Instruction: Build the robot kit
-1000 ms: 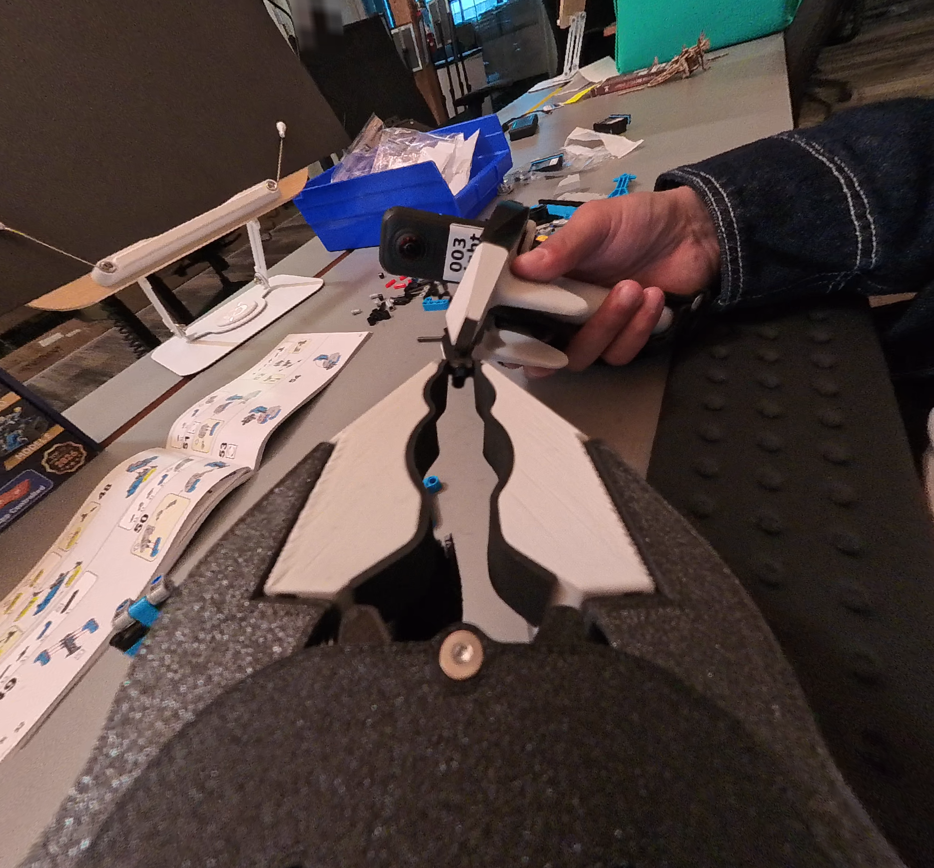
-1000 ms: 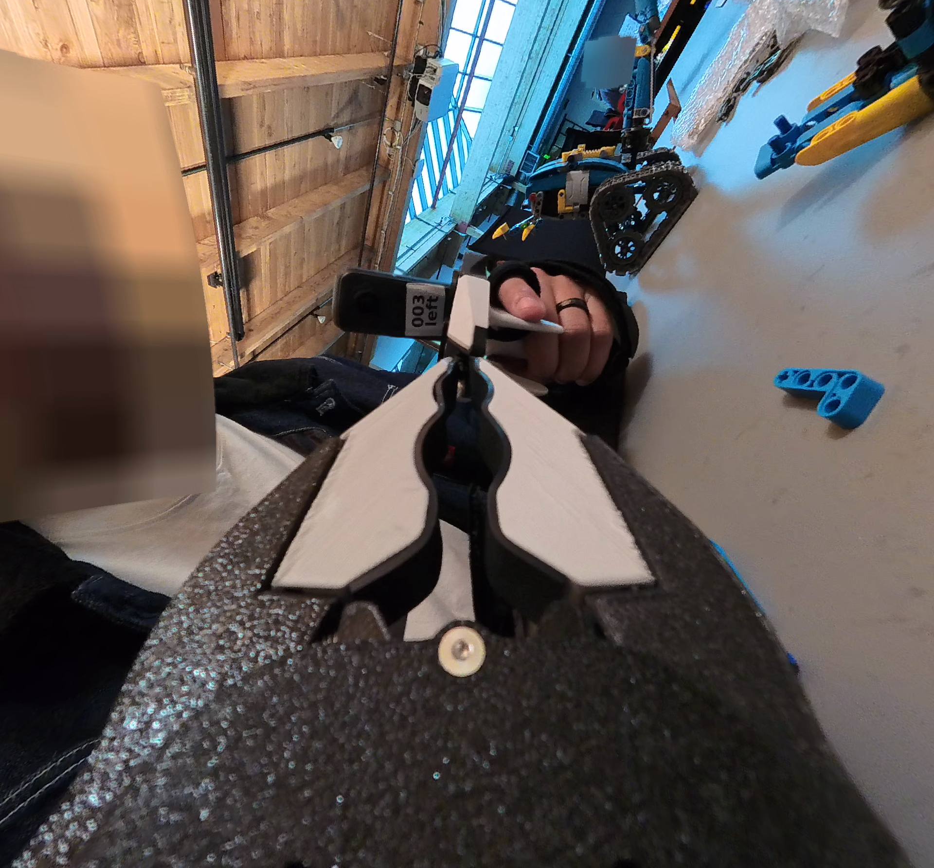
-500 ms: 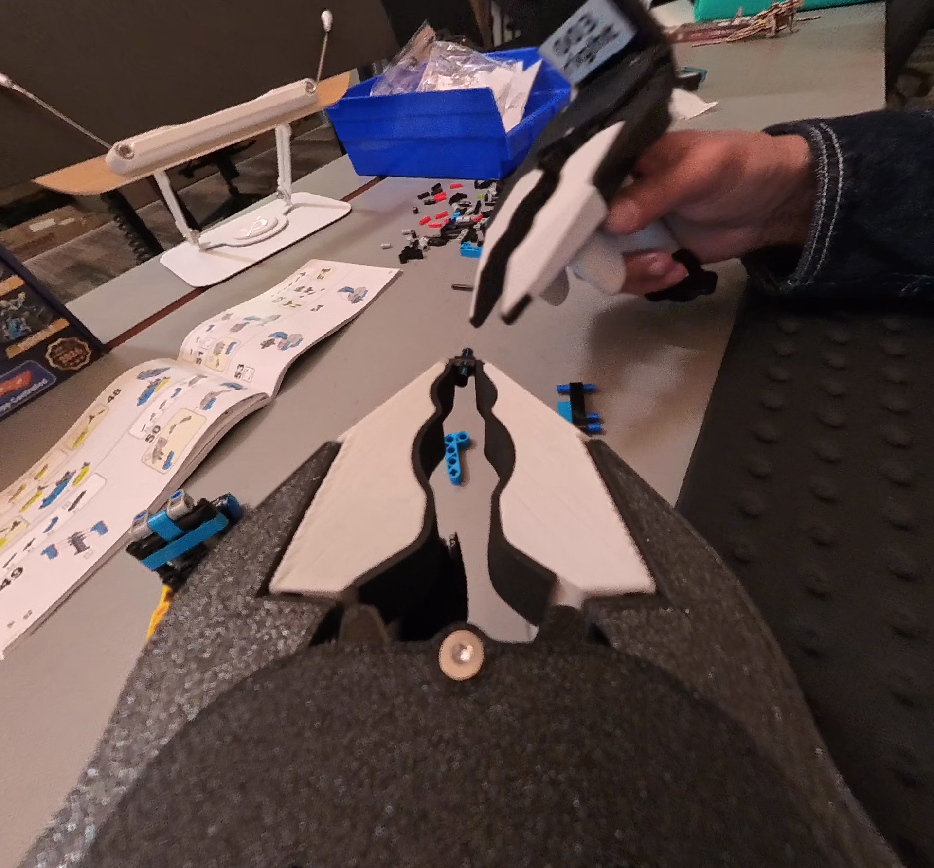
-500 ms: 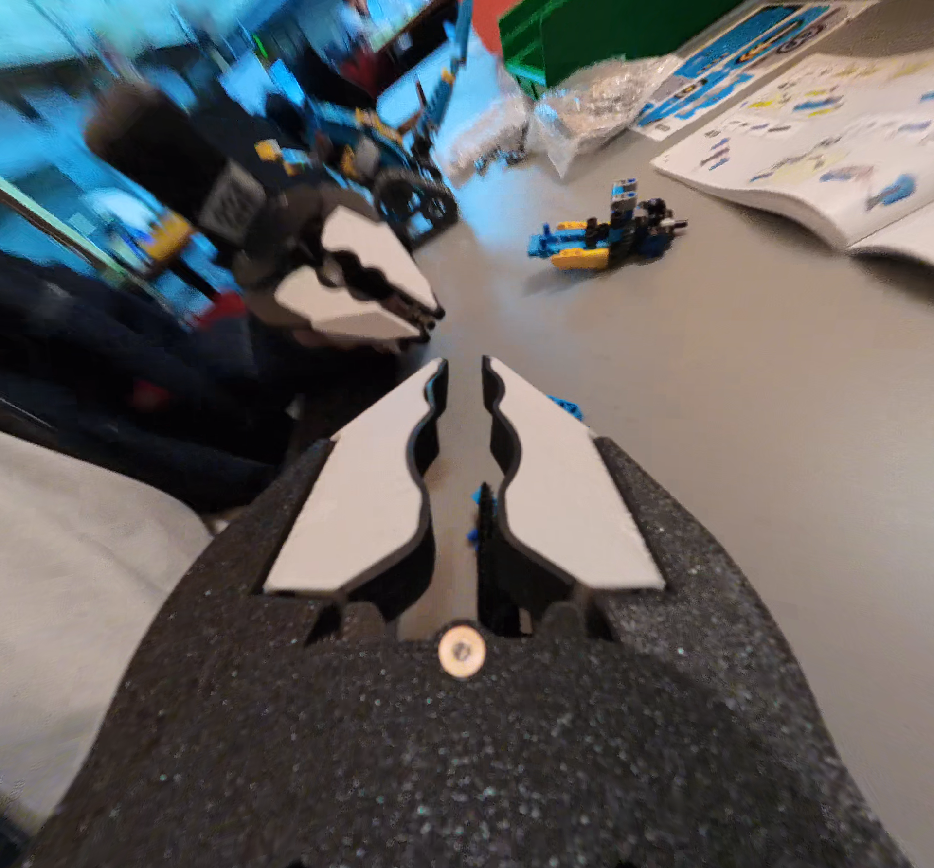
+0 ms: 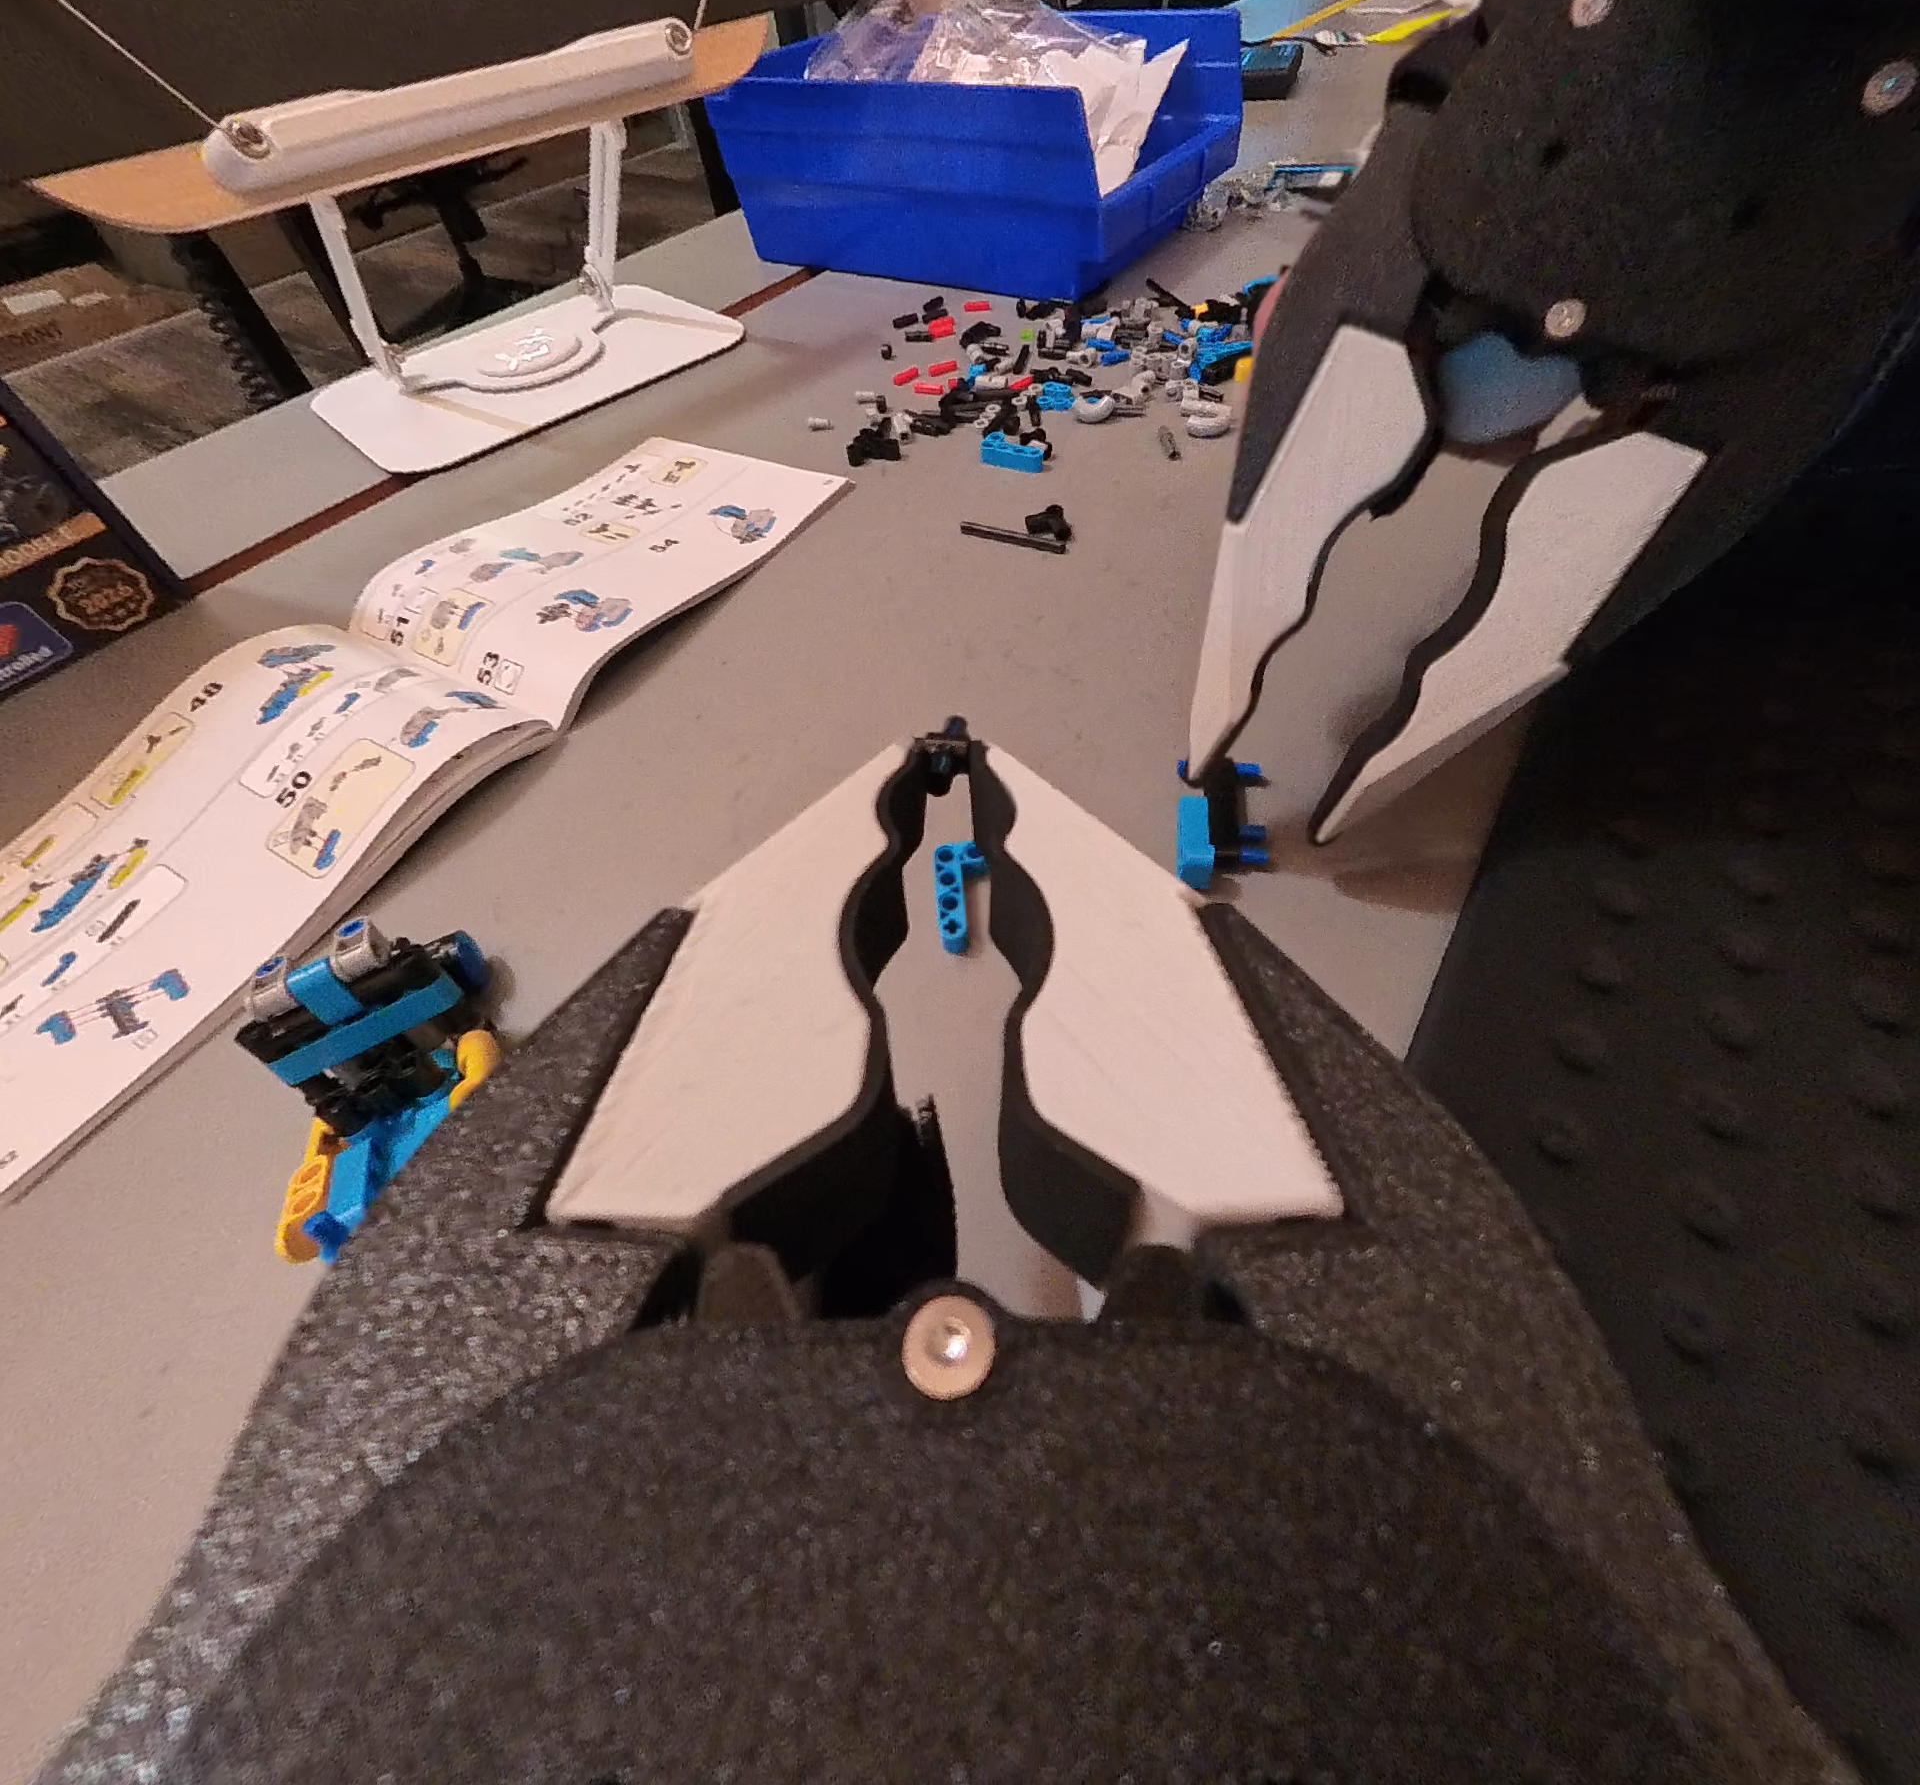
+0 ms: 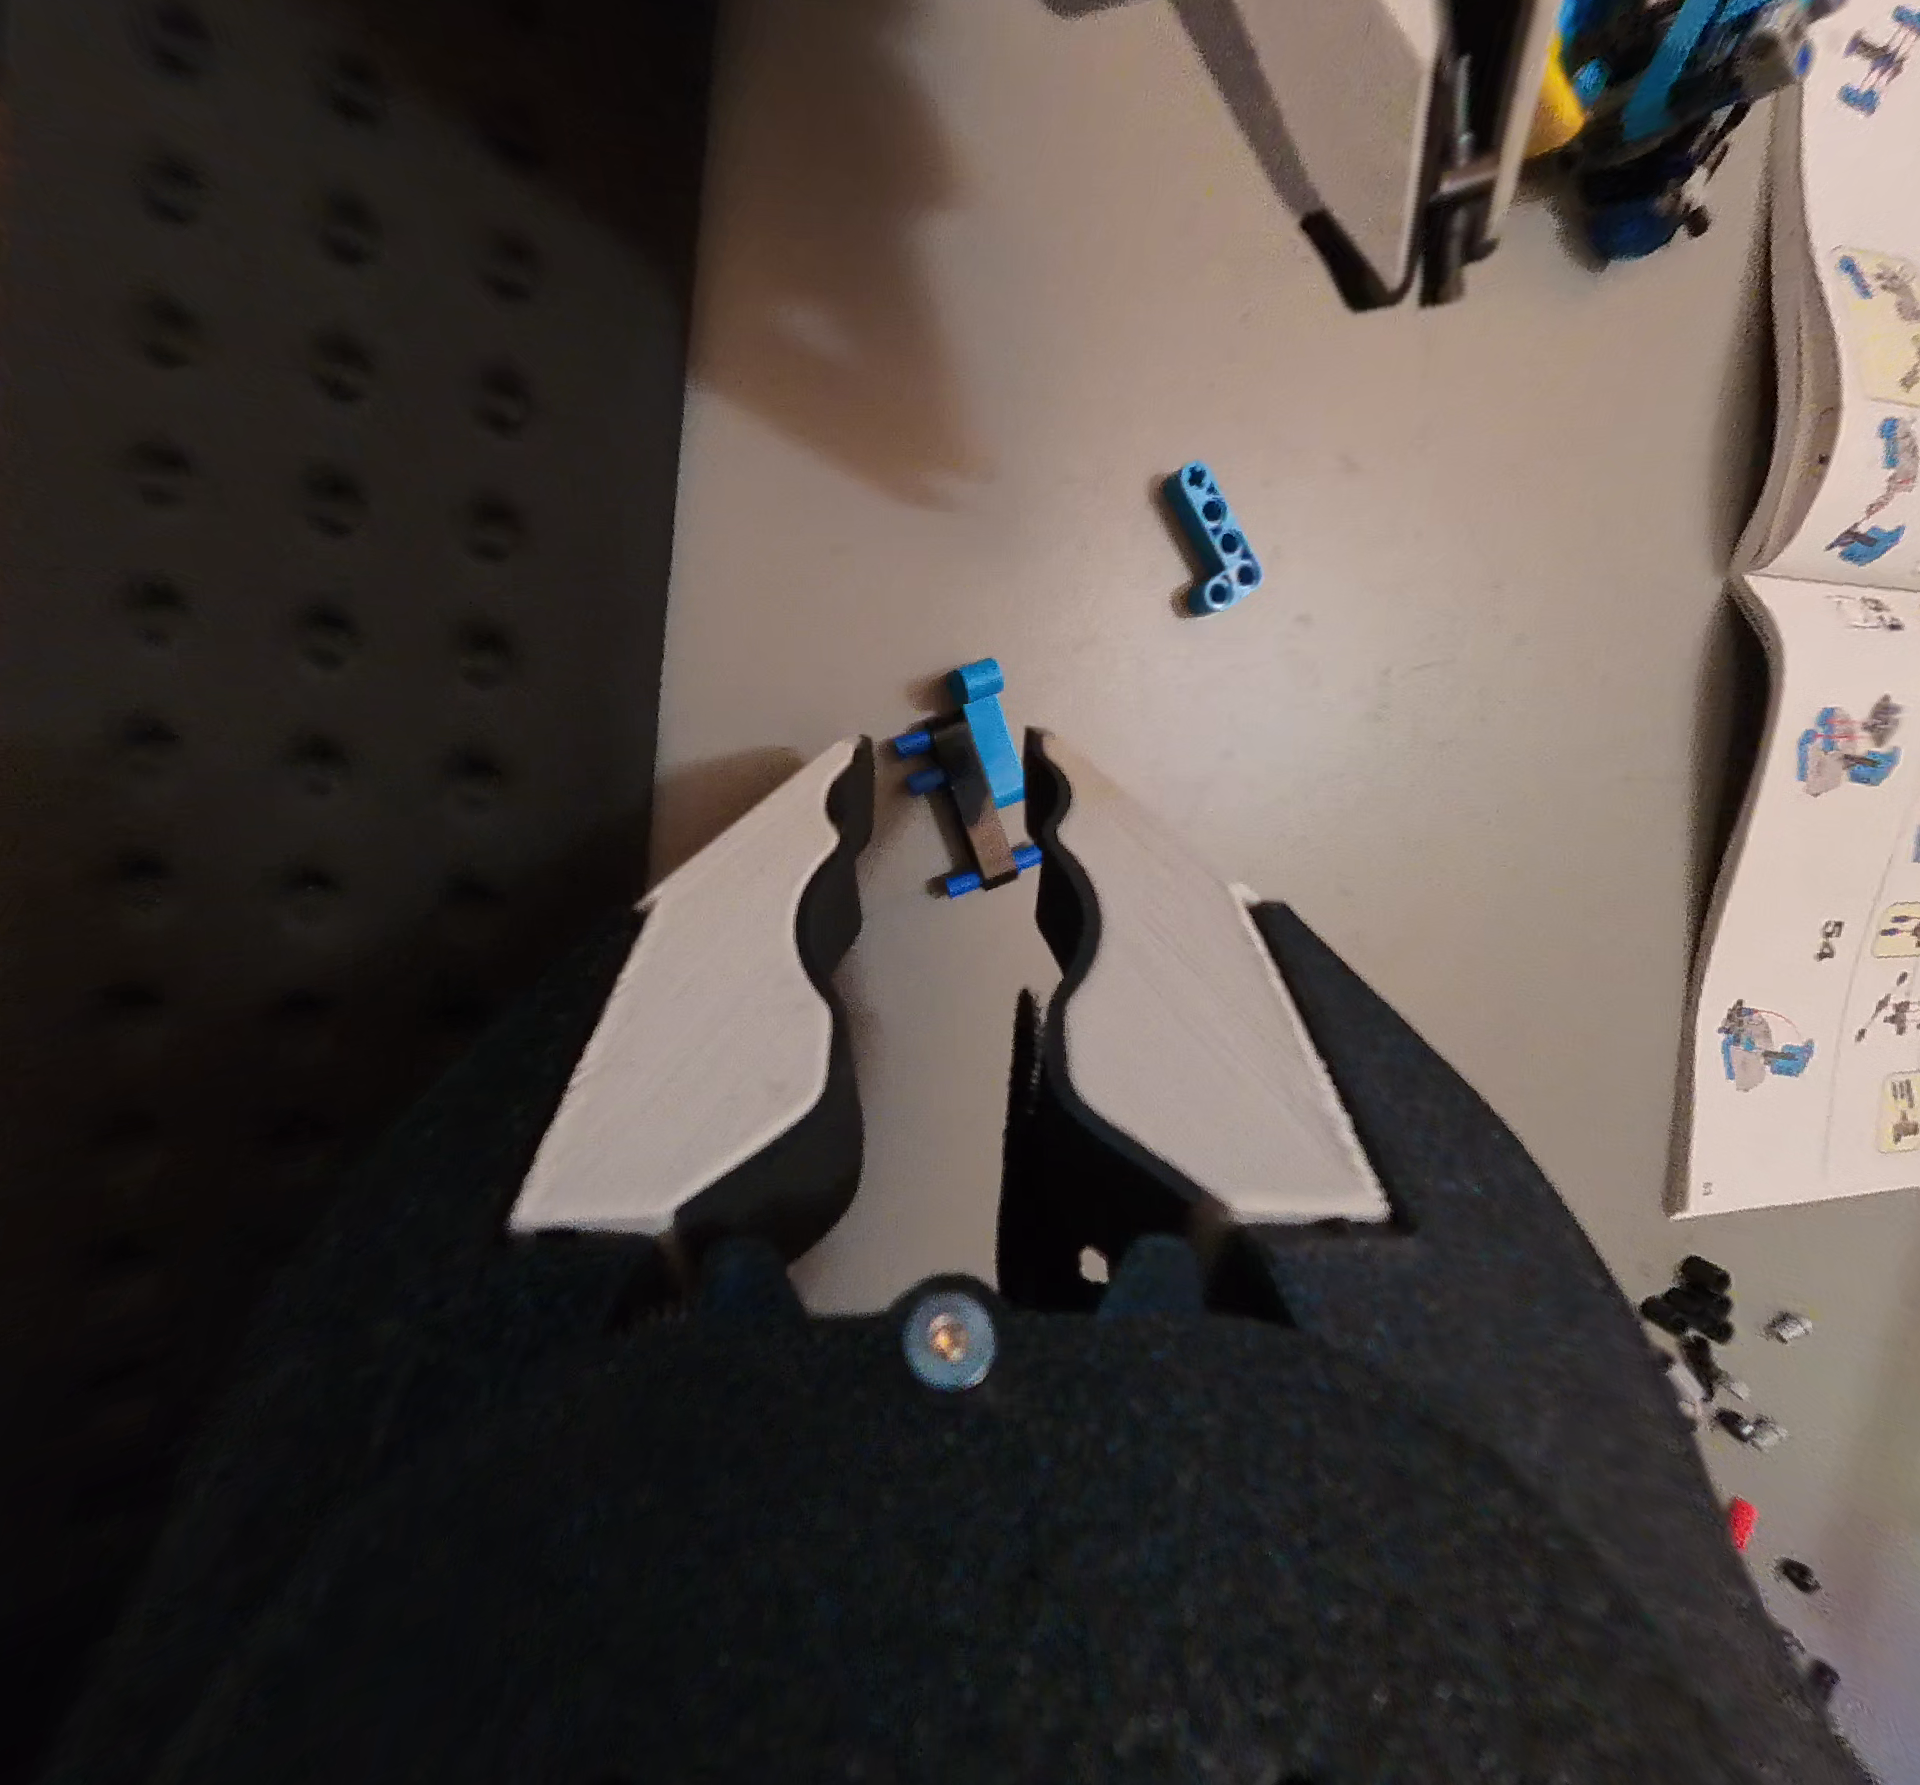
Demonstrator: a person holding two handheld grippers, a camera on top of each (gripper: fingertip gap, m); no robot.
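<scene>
Pinching a small black pin (image 5: 943, 756) at its very tips, my left hand-held gripper (image 5: 948, 748) is nearly closed and sits low over the grey worktop (image 5: 727, 696). Between its fingers I see a blue L-shaped beam (image 5: 954, 892) lying flat on the worktop. Left of it, a small blue, black and yellow brick assembly (image 5: 358, 1039) sits at the edge of an open instruction booklet (image 5: 416, 675). My right hand-held gripper (image 6: 945, 759) points down, moderately spread, straddling a little blue-and-black piece with blue pins (image 6: 977, 779) near the worktop edge, beside a dark studded mat (image 6: 312, 488); whether the fingertips touch the piece I cannot tell. In the left wrist view that same piece (image 5: 1210, 816) lies under the right gripper's tips. Farther out: a scatter of loose small parts (image 5: 1060, 374), then a blue bin (image 5: 977, 146) with clear plastic bags, and a white stand (image 5: 520, 353) off to the left.
</scene>
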